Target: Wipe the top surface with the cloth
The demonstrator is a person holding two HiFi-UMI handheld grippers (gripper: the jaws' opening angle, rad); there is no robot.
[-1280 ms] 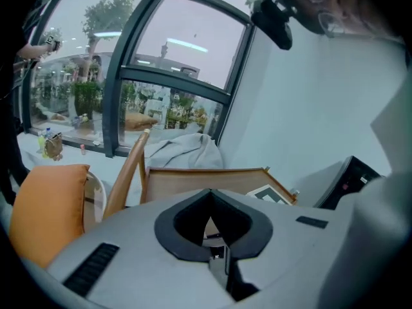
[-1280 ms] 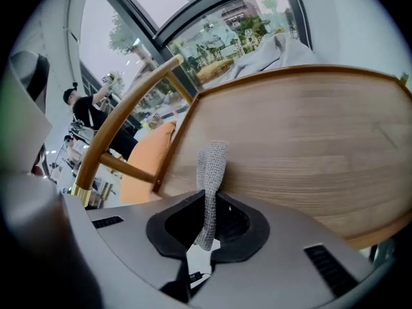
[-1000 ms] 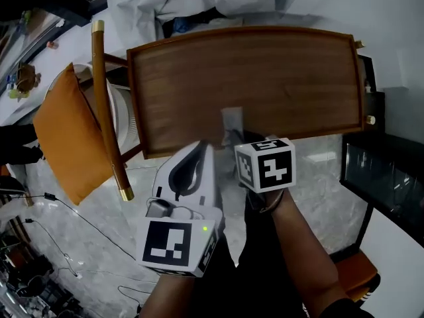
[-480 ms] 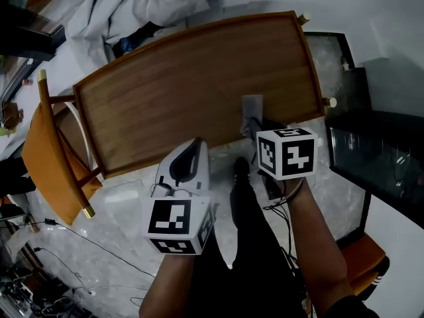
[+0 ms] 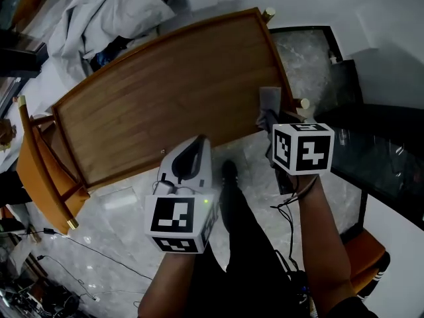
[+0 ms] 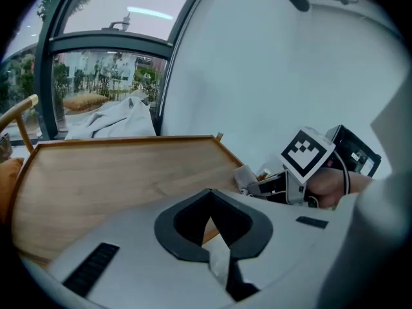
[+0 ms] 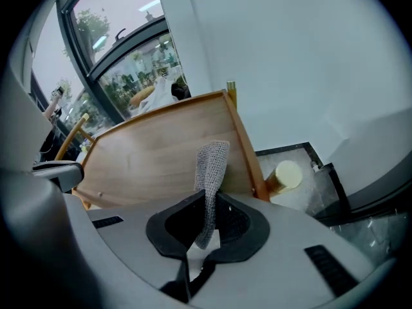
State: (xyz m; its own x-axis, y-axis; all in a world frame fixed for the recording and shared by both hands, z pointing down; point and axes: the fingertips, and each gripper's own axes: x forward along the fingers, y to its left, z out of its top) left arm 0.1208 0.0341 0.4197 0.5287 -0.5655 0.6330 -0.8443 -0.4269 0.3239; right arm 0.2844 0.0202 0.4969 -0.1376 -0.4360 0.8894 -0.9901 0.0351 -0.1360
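My head camera looks steeply down on the wooden tabletop (image 5: 165, 98) from above its near edge. The camera on my left gripper (image 5: 201, 142) looks low across the tabletop. The one on my right gripper (image 5: 267, 126) sits close at the tabletop's right end. All three views share the tabletop.

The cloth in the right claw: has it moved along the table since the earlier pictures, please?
Yes. Against the table, the cloth has slid from the near edge's middle to the right end, beside the corner knob.
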